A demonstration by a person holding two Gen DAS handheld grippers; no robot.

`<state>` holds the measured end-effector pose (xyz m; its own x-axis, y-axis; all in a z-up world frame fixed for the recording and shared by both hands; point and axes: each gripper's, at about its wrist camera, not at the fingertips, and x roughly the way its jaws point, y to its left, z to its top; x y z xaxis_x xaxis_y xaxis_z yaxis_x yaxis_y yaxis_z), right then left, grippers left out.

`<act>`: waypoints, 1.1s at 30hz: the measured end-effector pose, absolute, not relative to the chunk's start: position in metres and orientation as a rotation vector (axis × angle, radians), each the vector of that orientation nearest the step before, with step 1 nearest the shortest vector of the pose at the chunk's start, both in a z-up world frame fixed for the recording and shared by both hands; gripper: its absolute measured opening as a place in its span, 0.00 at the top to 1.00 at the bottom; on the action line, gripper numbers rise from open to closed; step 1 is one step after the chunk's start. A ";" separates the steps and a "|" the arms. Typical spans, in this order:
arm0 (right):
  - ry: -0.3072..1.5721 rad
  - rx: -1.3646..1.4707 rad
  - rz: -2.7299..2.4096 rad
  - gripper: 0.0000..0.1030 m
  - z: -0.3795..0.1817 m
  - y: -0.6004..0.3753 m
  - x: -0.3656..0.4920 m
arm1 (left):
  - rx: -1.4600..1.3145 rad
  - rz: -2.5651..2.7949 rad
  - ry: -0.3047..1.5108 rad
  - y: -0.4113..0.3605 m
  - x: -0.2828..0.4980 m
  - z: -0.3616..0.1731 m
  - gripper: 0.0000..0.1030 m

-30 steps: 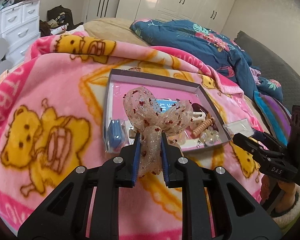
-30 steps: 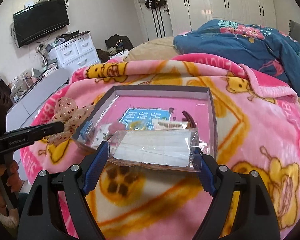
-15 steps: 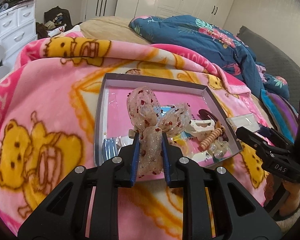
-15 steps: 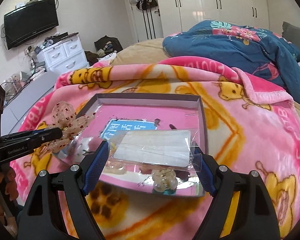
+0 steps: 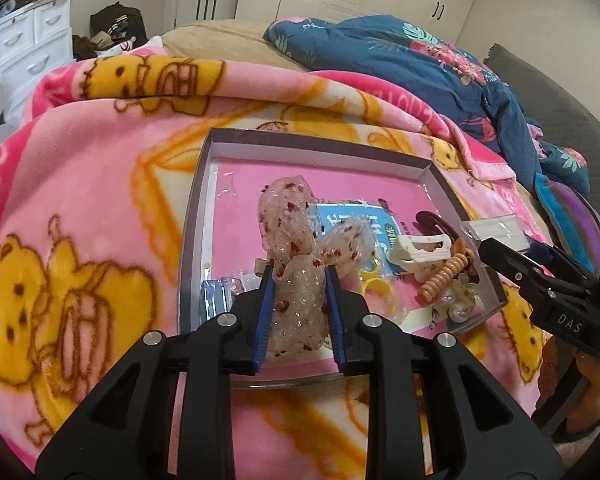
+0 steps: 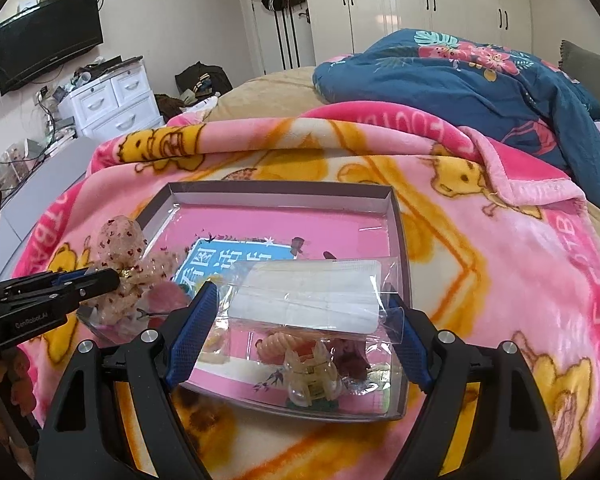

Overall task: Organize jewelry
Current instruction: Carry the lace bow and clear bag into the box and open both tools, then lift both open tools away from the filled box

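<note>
Left tongs [image 5: 298, 312]: blue pads clamped on the tail of a sheer sequinned bow [image 5: 296, 256], held over the near left part of the tray [image 5: 320, 148]; the jaws have just been opening a little, with the bow between them.
Right tongs [image 6: 304, 336]: spread wide, gripping a clear packet [image 6: 312, 292] by its ends, above the tray's near right corner.
Tray: on the pink bear blanket [image 5: 80, 200] on the bed — already holds clips and a pearl piece [image 5: 458, 308].
Technique: lower each item over bare pink floor before release, clear of the rim and of the piled clips.
Legible writing: "DAS" on the right tool, "GenRobot" on the left one; large Chinese characters on the blue card [image 6: 236, 260], not fully readable.
</note>
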<state>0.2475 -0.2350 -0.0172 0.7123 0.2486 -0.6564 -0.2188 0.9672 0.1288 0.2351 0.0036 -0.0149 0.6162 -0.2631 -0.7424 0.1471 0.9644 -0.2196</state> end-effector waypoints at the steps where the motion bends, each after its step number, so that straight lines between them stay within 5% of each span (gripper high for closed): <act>1: 0.738 0.045 0.262 0.22 -0.019 -0.234 0.248 | -0.142 -0.234 0.877 0.004 0.235 -0.016 0.83; 23: 0.753 0.033 0.278 0.20 -0.020 -0.228 0.235 | -0.133 -0.234 0.873 0.005 0.227 -0.005 0.75; 33: 0.695 0.073 0.284 0.14 0.005 -0.245 0.199 | -0.128 -0.234 0.824 0.003 0.207 0.020 0.59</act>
<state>0.1994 -0.2448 0.0054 0.7312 0.2816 -0.6213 -0.2333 0.9591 0.1602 0.2073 0.0027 0.0196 0.6552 -0.2557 -0.7108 0.1563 0.9665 -0.2036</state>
